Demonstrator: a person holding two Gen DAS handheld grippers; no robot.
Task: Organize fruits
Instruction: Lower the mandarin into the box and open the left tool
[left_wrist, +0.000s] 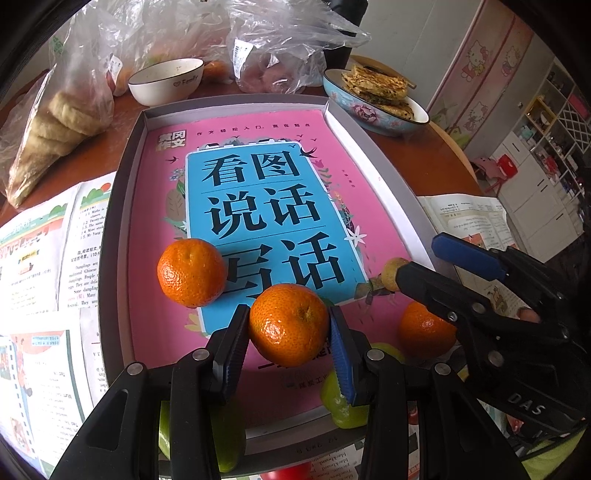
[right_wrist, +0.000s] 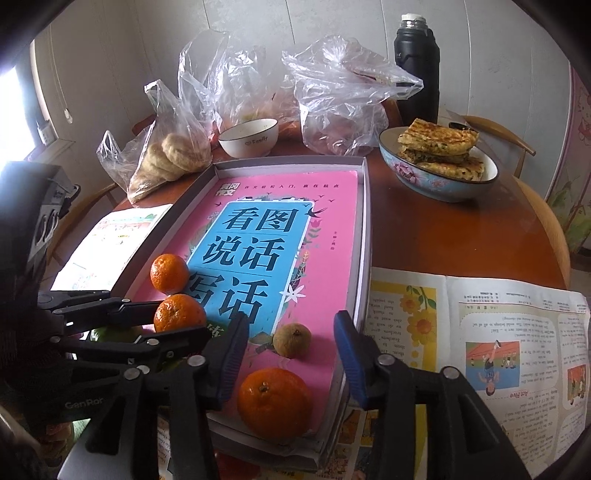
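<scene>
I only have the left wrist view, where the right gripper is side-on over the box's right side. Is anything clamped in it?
Observer: No. The right wrist view shows the right gripper open. The small brown fruit sits between its fingers, clear of both pads.
Operator: And the orange half hidden under that gripper?
Observer: That orange lies free on the pink book, nearer the camera than the brown fruit, and is also between the fingers untouched.
Operator: What's the dark thing cut off at the top of my view?
Observer: A black flask, standing upright behind the bowl of flatbreads.
</scene>
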